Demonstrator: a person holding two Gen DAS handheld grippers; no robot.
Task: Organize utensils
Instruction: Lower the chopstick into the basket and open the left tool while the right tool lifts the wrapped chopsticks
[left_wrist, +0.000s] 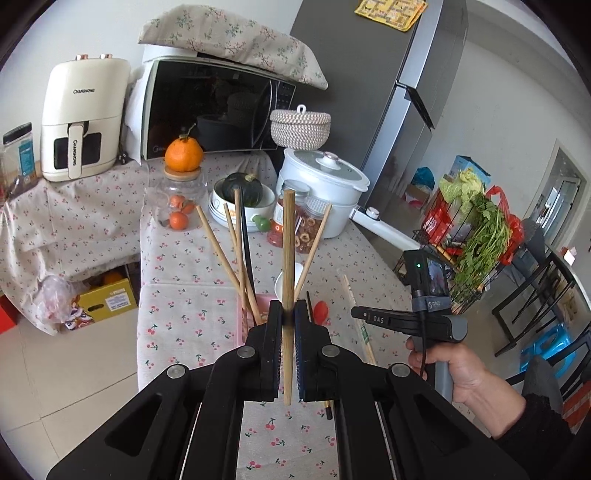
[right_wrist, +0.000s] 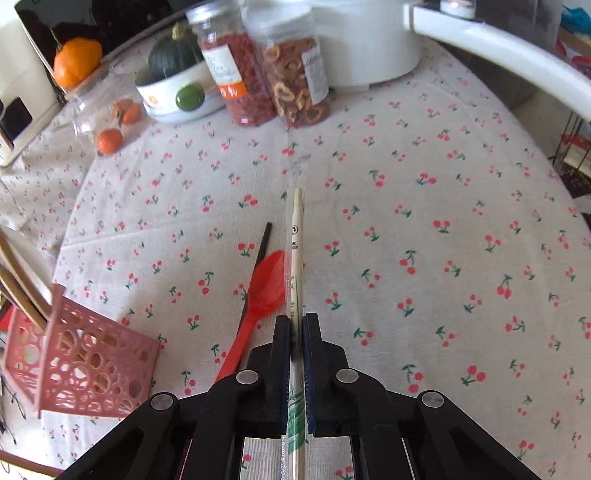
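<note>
My left gripper (left_wrist: 288, 308) is shut on a single wooden chopstick (left_wrist: 288, 236), held upright over the pink perforated holder (left_wrist: 242, 325). Several wooden chopsticks and a black one (left_wrist: 246, 240) stand in that holder. My right gripper (right_wrist: 297, 319) is shut on a wrapped pair of disposable chopsticks (right_wrist: 296, 251), held low over the tablecloth. A red plastic spoon (right_wrist: 258, 295) and a black chopstick (right_wrist: 258, 258) lie on the cloth just left of it. The pink holder (right_wrist: 85, 354) shows at the left in the right wrist view. The right gripper also shows in the left wrist view (left_wrist: 360, 314).
The cherry-print table (right_wrist: 443, 221) carries two jars of dried food (right_wrist: 266, 66), a bowl with a dark squash (right_wrist: 173, 85), a glass jar with oranges (right_wrist: 107, 118) and a white cooker (left_wrist: 325, 188) at the back. A microwave (left_wrist: 218, 110) and an air fryer (left_wrist: 83, 118) stand behind.
</note>
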